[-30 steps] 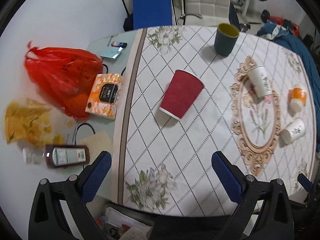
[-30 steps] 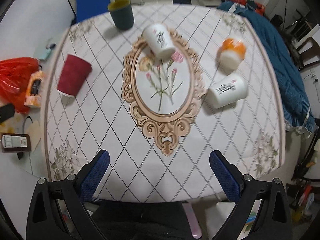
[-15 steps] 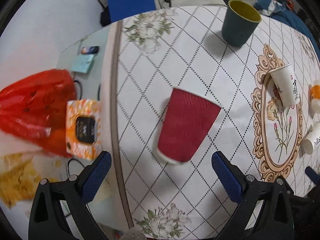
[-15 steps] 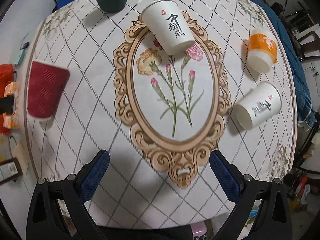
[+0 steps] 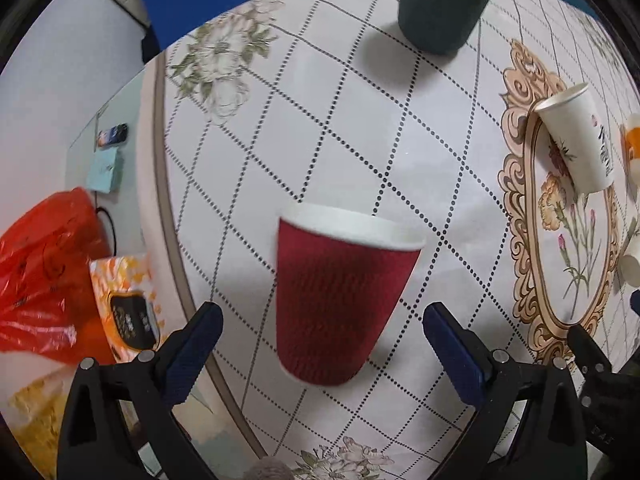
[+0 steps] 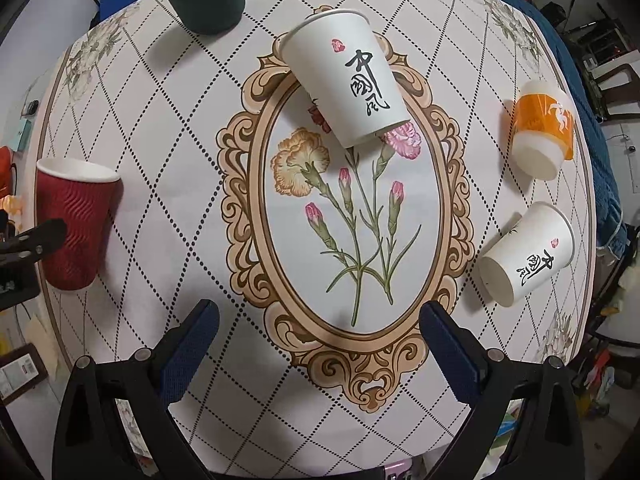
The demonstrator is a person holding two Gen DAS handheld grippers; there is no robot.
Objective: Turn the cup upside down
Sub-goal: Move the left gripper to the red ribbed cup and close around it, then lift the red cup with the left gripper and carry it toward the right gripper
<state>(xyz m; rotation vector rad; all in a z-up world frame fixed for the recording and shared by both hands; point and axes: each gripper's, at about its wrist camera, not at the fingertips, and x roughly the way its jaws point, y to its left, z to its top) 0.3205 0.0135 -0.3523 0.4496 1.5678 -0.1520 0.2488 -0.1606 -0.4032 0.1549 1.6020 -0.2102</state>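
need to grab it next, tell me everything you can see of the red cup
The red cup is a paper cup with a dark red, wavy-ribbed sleeve and a white rim and inside. It lies on its side on the tablecloth, mouth pointing away from the left tool, base toward it. The tool's open jaws flank it without touching. It looks empty and undented. Nothing else touches it.

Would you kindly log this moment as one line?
left gripper: open, flanking upright red cup | right gripper: open, empty | stage: pre-grasp
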